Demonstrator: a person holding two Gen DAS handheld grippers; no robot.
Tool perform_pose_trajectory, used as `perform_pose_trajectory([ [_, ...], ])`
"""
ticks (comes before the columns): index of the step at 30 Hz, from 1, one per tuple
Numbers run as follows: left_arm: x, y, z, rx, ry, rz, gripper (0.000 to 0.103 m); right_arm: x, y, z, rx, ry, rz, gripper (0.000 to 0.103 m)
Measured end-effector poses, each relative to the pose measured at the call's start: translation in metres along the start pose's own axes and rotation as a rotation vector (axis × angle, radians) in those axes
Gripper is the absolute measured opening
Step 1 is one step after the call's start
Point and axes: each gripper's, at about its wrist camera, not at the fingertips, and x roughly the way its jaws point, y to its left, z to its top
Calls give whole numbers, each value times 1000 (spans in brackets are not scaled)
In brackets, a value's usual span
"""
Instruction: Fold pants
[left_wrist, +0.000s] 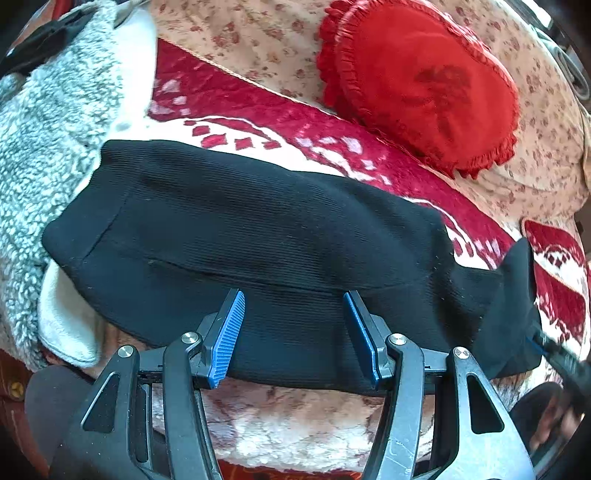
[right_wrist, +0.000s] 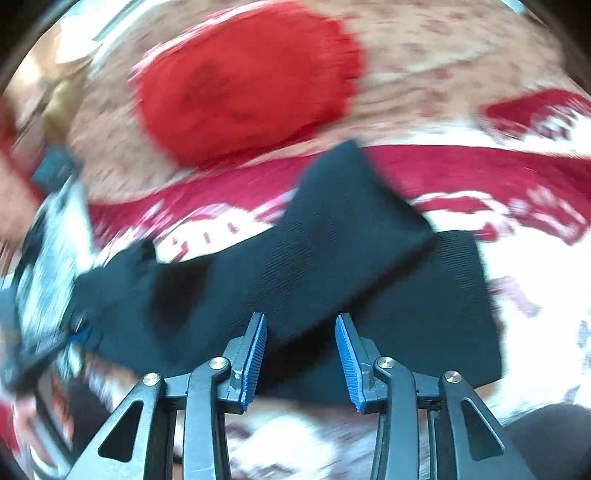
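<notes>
Black ribbed pants lie across a red and white patterned blanket. My left gripper is open, its blue pads over the pants' near edge, holding nothing. In the blurred right wrist view the pants lie with one end flopped back over the rest, forming a raised flap. My right gripper is open above the near edge of the pants. The right gripper's tip also shows at the right edge of the left wrist view.
A red heart-shaped cushion lies behind the pants on a floral cover; it also shows in the right wrist view. A grey fleece throw lies left of the pants.
</notes>
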Motion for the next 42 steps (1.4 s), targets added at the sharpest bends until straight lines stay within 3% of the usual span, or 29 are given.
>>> perform_pose_trajectory([
  [4,3,-4,0,10,2,18,55,15,-39,19,181,13,70,38],
  [7,4,-3,2,-1,4,15,55,22,-52,30,259,-30,117,38],
  [10,4,-4,3,1,5,15,55,21,-61,38,294,-75,93,5],
  [12,4,-4,3,0,6,10,55,7,-61,38,265,-95,86,5],
  [15,2,-1,5,-17,8,-8,55,-27,-45,32,132,-108,-13,4],
  [18,0,0,5,-27,1,-20,55,-55,-37,20,8,-68,-109,4],
  [20,0,-1,4,-25,2,-20,55,-55,-42,10,-17,-12,-129,4],
  [24,-3,0,1,-18,1,-22,55,-11,-46,-10,-26,194,-193,5],
  [26,-8,5,0,-21,-8,-13,55,-13,-51,-12,30,150,-177,9],
  [28,-13,12,1,-32,-17,-9,55,-23,-49,-10,9,117,-236,26],
  [34,-22,41,8,-99,-44,18,55,-70,-31,10,-62,-52,-321,28],
  [37,-23,55,9,-129,-52,49,55,-66,-4,18,-100,-83,-145,28],
  [40,-24,71,10,-157,-53,68,55,-35,37,20,-165,-38,87,28],
  [42,-24,81,11,-172,-58,81,55,-9,71,21,-235,-7,166,28],
])
